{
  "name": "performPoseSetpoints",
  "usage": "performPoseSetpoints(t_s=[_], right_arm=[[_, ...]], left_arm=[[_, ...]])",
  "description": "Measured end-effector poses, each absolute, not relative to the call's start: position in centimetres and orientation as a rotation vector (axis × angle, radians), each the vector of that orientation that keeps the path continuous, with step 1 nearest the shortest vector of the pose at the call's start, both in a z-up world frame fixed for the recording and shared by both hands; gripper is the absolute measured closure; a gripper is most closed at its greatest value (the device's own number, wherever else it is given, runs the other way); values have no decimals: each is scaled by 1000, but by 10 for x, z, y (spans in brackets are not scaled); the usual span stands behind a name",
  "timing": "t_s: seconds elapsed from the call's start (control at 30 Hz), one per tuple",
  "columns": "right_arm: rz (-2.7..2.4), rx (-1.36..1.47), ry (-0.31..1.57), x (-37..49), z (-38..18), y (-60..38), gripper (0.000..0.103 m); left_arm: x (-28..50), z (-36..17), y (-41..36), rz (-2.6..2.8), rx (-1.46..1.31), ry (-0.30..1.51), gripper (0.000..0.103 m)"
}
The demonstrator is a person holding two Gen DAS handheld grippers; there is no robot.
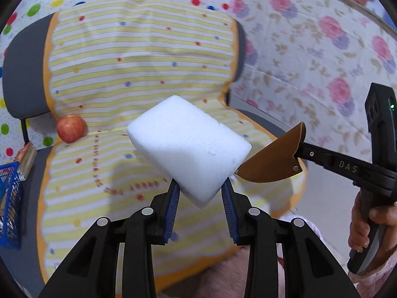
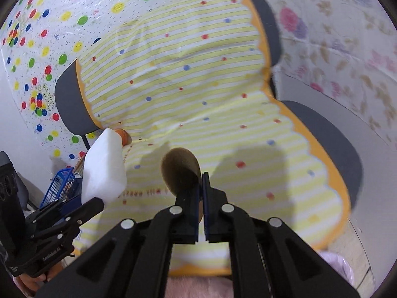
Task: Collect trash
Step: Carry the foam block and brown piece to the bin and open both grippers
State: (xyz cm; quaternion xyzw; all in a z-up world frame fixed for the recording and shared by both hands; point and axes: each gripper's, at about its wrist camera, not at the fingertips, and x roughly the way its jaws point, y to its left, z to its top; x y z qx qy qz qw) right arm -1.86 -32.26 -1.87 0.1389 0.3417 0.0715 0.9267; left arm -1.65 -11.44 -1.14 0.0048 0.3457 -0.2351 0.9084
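My left gripper (image 1: 199,191) is shut on a white foam block (image 1: 186,146) and holds it above the chair seat. The block also shows at the left of the right wrist view (image 2: 104,168), with the left gripper (image 2: 99,202) below it. My right gripper (image 2: 201,178) is shut on a brown leather-like scrap (image 2: 180,171), held above the seat. In the left wrist view the scrap (image 1: 273,159) and the right gripper (image 1: 297,152) sit just right of the block.
A chair with a yellow striped cover (image 1: 139,74) fills both views. A red apple (image 1: 70,129) lies at the seat's back left. A blue basket (image 1: 10,201) stands on the floor to the left, also in the right wrist view (image 2: 60,186).
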Motion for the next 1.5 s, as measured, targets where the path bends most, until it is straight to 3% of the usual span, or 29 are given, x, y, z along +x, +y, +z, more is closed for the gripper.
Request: performPoseSetpoints(t_s=[0.8,1.1,1.27,1.33,1.4,1.47,1.5], right_arm=[[-225,320,705,-187,-39,-406,100],[-303,397,747,-204,-67,-444,100],[-315,426,748,-202,-76,-459,99],[-318,436,751,-200,-79,-465,96],[-317,448,743,-201,-81,-470,71],[-321,448,741,-201,-82,-472,60],[-326,448,742,-202,-83,-473,60]], left_arm=[[-118,-49,-254,-890,217,800,67],[-122,-64,-303,-988,292,845,66],[-116,-66,-322,-993,304,862,60],[-115,-67,-328,-993,312,865,48],[-115,-67,-331,-996,318,864,46],[-115,-68,-331,-996,318,869,45],[-114,-68,-330,-992,316,872,45]])
